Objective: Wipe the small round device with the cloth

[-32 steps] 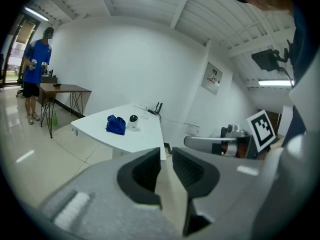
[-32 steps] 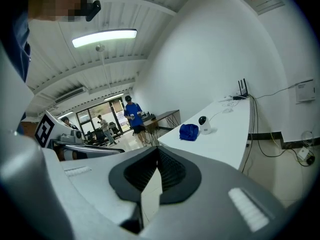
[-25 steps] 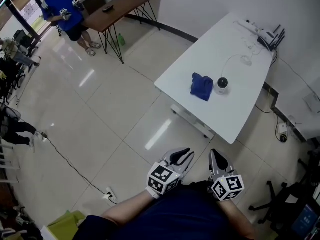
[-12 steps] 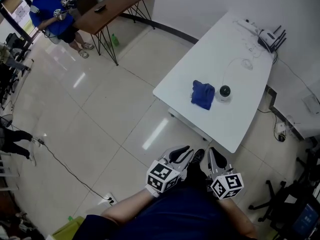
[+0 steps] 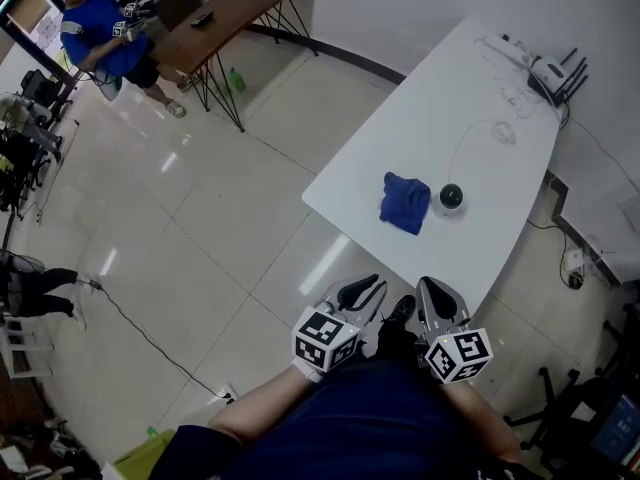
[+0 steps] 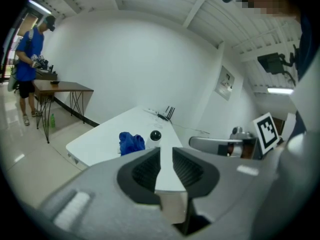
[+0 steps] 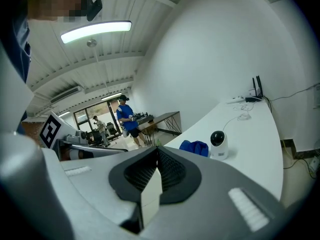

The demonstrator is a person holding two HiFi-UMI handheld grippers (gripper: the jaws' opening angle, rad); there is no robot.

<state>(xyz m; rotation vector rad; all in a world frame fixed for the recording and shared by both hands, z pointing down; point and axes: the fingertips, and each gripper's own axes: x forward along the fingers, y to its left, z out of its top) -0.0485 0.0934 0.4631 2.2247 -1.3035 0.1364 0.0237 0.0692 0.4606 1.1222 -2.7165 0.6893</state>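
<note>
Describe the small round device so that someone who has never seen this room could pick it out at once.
Find the long white table with a router at its far end. Near its close end lies a crumpled blue cloth; the device stands just beside it. It is white with a black dome face, the only upright thing at that end.

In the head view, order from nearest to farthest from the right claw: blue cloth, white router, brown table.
1. Crumpled blue cloth, white table's near part.
2. White router, that table's far end.
3. Brown wooden table, far left.
</note>
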